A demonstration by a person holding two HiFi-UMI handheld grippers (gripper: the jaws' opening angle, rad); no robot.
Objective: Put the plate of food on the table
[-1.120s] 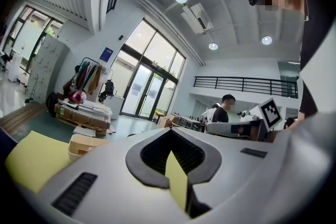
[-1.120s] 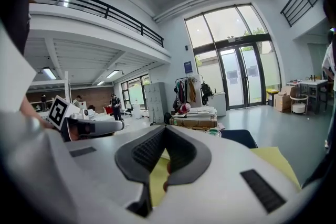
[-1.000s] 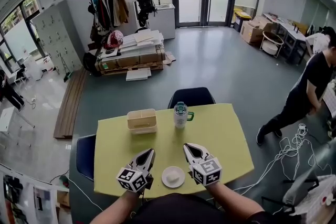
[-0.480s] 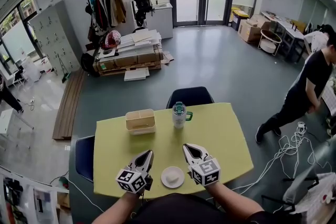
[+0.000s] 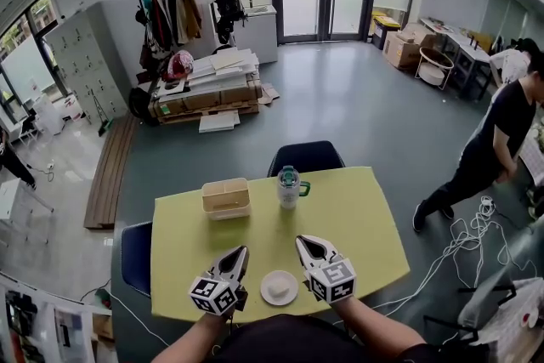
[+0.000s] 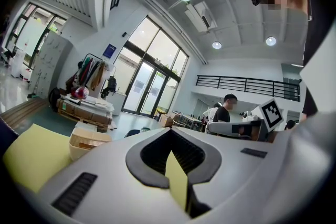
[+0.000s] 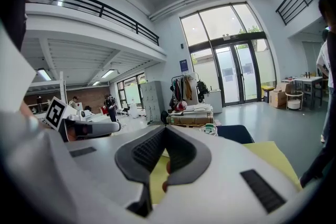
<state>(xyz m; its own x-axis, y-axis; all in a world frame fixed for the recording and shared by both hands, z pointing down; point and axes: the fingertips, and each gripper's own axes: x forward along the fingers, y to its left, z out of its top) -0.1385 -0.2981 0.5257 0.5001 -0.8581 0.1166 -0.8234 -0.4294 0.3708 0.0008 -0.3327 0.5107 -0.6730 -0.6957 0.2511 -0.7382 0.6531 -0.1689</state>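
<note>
Head view — plate, food indistinct

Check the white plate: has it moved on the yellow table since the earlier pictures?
No. The white plate keeps its spot by the yellow table's near edge, roughly in line with the green-lidded cup.

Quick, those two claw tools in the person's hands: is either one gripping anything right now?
Left gripper: closed, holding nothing.
Right gripper: closed, holding nothing.
The small round white plate lies on the table between them, untouched.
</note>
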